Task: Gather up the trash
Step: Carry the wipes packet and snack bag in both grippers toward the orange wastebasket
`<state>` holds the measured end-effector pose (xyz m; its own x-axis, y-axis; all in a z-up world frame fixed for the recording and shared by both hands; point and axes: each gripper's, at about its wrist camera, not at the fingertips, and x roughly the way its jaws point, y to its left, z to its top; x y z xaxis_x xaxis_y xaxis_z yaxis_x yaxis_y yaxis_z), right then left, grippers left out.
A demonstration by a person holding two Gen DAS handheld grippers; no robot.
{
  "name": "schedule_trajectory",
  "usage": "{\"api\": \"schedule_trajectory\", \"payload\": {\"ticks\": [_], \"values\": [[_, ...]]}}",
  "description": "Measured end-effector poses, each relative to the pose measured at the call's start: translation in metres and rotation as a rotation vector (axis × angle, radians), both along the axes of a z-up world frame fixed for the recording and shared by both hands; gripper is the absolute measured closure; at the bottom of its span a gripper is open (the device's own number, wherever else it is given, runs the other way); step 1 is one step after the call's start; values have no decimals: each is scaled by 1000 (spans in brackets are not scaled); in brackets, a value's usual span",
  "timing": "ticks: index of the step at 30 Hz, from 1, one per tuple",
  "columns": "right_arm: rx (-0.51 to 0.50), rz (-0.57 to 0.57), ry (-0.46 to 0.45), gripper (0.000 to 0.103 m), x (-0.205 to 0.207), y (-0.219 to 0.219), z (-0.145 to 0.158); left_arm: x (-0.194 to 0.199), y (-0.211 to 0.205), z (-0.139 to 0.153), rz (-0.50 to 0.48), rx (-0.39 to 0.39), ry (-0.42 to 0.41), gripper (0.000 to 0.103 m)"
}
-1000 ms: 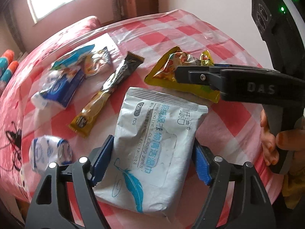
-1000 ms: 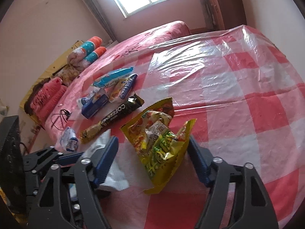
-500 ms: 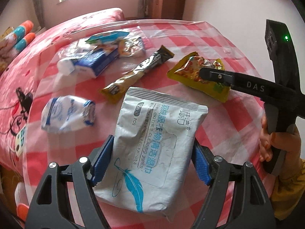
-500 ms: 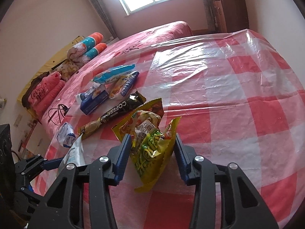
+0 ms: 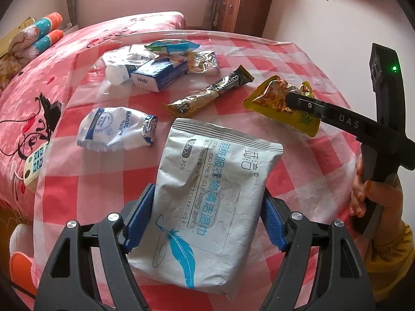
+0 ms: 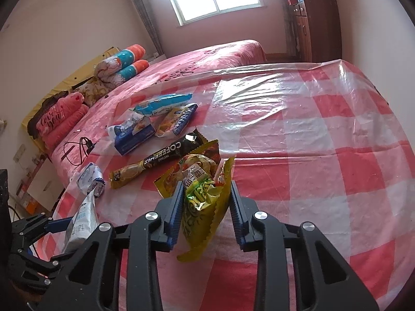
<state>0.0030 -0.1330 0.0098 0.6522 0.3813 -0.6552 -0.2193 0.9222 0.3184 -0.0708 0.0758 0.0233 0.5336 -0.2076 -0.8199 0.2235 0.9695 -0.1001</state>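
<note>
My left gripper (image 5: 206, 216) is shut on a grey-white wet wipes pack (image 5: 207, 197) and holds it above the red-checked table (image 5: 319, 155). My right gripper (image 6: 205, 211) is shut on a crumpled yellow snack bag (image 6: 201, 184); it shows from the side in the left wrist view (image 5: 281, 98), where the bag (image 5: 275, 98) is just off the table. The wipes pack's edge shows in the right wrist view (image 6: 81, 217). Other trash lies on the table: a coffee-mix sachet (image 5: 210, 93), a crumpled white-blue wrapper (image 5: 116, 129), a Vinda tissue pack (image 5: 158, 73).
More wrappers (image 5: 171, 48) lie at the table's far side. A pink bed (image 6: 207, 54) with pillows (image 6: 122, 64) stands behind. A power strip (image 5: 35, 162) and cable (image 6: 77, 147) lie at the table's left edge. A wooden cabinet (image 6: 316, 26) stands by the wall.
My right gripper closed on the yellow snack bag and lifted it slightly. My left gripper kept its hold on the wipes pack and rose, turning left so more of the table shows.
</note>
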Motion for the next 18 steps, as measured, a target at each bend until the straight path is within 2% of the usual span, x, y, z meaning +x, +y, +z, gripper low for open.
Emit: {"api": "schedule_trajectory", "payload": {"ticks": [9,18], "values": [[-5,16,-50,72,-13,11,8,-10,8,10,35,-8,-43,27],[23,40,-81,74,-27,17,18,-19,22,24,131,79,-96,27]]}}
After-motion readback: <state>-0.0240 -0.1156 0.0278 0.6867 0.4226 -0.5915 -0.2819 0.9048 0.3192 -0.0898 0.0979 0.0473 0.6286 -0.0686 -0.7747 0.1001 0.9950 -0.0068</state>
